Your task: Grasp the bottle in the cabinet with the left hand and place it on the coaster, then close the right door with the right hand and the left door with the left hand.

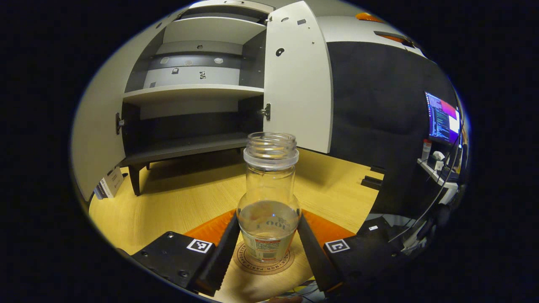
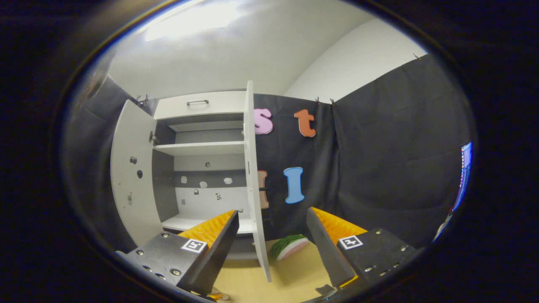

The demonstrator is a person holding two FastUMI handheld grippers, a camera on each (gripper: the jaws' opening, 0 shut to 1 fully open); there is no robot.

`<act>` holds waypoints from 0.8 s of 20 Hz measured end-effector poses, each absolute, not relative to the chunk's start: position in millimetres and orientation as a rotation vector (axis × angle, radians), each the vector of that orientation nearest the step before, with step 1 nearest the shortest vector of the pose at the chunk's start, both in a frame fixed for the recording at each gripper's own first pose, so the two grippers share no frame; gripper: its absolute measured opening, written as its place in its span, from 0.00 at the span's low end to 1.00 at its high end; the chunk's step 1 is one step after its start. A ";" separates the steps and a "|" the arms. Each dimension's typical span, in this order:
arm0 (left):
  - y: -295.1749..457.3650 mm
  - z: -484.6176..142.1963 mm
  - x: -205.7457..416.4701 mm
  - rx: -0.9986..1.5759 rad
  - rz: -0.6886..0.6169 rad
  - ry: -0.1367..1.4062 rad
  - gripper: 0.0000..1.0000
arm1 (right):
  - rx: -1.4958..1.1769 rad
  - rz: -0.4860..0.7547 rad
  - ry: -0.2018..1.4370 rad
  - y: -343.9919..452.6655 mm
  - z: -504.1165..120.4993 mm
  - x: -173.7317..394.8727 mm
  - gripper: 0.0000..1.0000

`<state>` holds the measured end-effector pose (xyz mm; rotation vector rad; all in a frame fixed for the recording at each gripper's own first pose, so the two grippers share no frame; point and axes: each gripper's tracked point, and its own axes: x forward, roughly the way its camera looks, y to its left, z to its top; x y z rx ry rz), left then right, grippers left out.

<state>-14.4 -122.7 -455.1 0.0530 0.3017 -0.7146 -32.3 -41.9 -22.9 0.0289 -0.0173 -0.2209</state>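
- Left claw [image 1: 268, 242]: its two dark fingers flank the lower body of the clear glass bottle [image 1: 268, 198] and appear to press on both sides, pinching it so it stays upright.
- Bottle: uncapped and standing on the round printed coaster [image 1: 264, 264], which lies on the yellow wooden bench [image 1: 185, 198]. It is out of the cabinet [image 1: 189, 90], so the placing step looks all but finished, with only the release left.
- Cabinet: both doors stand open; its shelves are bare in the left gripper view. The right door [image 1: 298, 75] swings out towards the bottle's side.
- Right claw [image 2: 269, 248]: fingers spread, holding nothing, raised and pointed at the edge of the right door, apparently ready to push it shut.
- Beyond that door a watermelon-slice toy [image 2: 290, 246] lies on the bench.
- Risk, as a judgement: opening the left claw unevenly could tip the tall bottle.
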 end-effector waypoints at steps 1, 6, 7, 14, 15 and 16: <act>-121.3 -452.9 -17.8 0.061 -0.722 0.307 0.83 | 0.025 -0.234 -0.016 -49.8 -23.3 -31.3 0.98; -116.6 -429.1 -28.4 0.112 -0.762 0.268 0.88 | 0.041 -0.272 -0.004 -80.0 -29.4 -10.0 0.98; -112.2 -421.9 -28.9 0.129 -0.765 0.261 0.88 | 0.006 -0.280 0.002 -89.0 -30.9 -3.7 0.98; -80.6 -325.1 -31.7 0.202 -0.719 0.102 0.89 | 0.032 -0.330 0.025 -140.4 -60.4 31.1 0.98; -77.0 -309.7 -31.1 0.207 -0.698 0.081 0.89 | 0.047 -0.324 0.039 -146.4 -69.5 34.7 0.98; -74.5 -297.2 -32.7 0.202 -0.683 0.079 0.91 | 0.042 -0.327 0.055 -158.3 -79.1 38.2 0.98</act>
